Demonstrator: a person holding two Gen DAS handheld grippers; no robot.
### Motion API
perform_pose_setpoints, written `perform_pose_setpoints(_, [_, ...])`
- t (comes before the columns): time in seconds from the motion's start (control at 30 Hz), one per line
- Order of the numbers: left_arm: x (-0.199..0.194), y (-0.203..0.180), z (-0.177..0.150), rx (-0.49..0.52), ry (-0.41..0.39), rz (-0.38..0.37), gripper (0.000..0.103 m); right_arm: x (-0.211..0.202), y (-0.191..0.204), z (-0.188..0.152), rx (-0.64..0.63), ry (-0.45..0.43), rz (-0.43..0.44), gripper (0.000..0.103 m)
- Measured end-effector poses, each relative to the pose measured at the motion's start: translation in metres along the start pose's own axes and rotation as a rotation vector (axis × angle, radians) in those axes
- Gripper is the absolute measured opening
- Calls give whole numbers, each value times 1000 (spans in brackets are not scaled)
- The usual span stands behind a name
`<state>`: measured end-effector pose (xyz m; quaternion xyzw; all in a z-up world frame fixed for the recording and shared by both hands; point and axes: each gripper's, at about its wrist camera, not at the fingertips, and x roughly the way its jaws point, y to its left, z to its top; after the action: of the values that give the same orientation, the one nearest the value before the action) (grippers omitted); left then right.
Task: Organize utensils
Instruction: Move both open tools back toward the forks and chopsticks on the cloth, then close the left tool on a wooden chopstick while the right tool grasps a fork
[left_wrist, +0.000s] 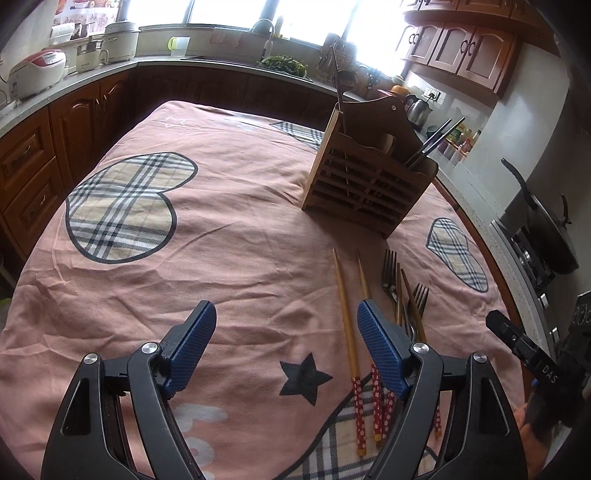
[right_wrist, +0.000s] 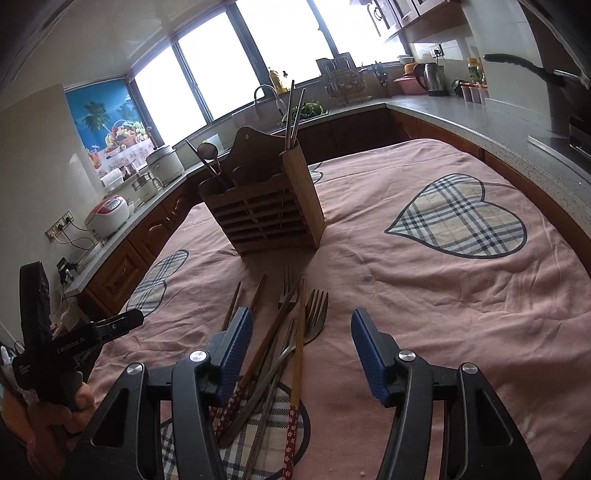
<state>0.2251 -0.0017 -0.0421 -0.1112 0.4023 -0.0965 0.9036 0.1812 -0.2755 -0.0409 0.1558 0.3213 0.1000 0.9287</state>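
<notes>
Utensils lie in a loose bunch on the pink tablecloth (left_wrist: 236, 229) just in front of us: bamboo chopsticks (left_wrist: 345, 306) with red flowered ends, and forks (right_wrist: 318, 308) whose tines point away toward the wooden utensil holder (left_wrist: 369, 184). We see the chopsticks crossing over the fork handles in the right wrist view, so the pile is tangled rather than laid side by side. The holder stands upright on the cloth a little beyond the pile, apart from it, with slatted front walls and more than one compartment. One compartment has a dark spoon (right_wrist: 210, 155) and a thin stick leaning out of it; another holds a pair of metal chopsticks (right_wrist: 293, 110) standing nearly upright.

Our left gripper (left_wrist: 286, 339) hangs over the cloth with its blue pads spread wide and nothing between them; its right-hand finger overlaps the near part of the chopsticks in the view, and we cannot tell whether it touches them. Our right gripper (right_wrist: 301, 347) sits low over the pile, its jaws at a middling gap, with chopsticks and a fork handle running up between the fingers. The pads do not press on anything we can see.

Plaid hearts and a dark star (left_wrist: 304, 376) decorate the cloth.
</notes>
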Motion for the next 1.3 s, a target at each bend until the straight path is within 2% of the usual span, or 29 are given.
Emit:
perform_pose_setpoints(0.33, [27, -18, 13, 73, 72, 2, 79, 31, 14, 8, -61, 85, 32, 29])
perform_pose_setpoints(0.6, [70, -30, 32, 140, 154, 22, 61, 75, 16, 24, -121, 178, 23, 26])
perform_pose_setpoints(0.97, [119, -54, 48, 246, 240, 27, 55, 129, 12, 41, -236, 317, -18, 24])
perform_pose_setpoints(1.03, [128, -58, 48, 263, 260, 22, 51, 135, 9, 42, -244, 341, -11, 24])
perform_pose_setpoints(1.1, [137, -61, 47, 281, 283, 30, 42, 140, 5, 43, -236, 362, -3, 23])
perform_pose_setpoints(1.2, [141, -66, 45, 323, 269, 54, 35, 140, 0, 44, -230, 374, 13, 15])
perform_pose_setpoints(1.23, [142, -67, 45, 328, 265, 54, 29, 139, -1, 44, -224, 377, 21, 14])
perform_pose_setpoints(1.27, [142, -67, 45, 330, 264, 49, 15, 138, -2, 45, -217, 378, 29, 12])
perform_pose_setpoints(1.3, [142, -67, 46, 328, 267, 42, 10, 137, -4, 45, -209, 376, 35, 11])
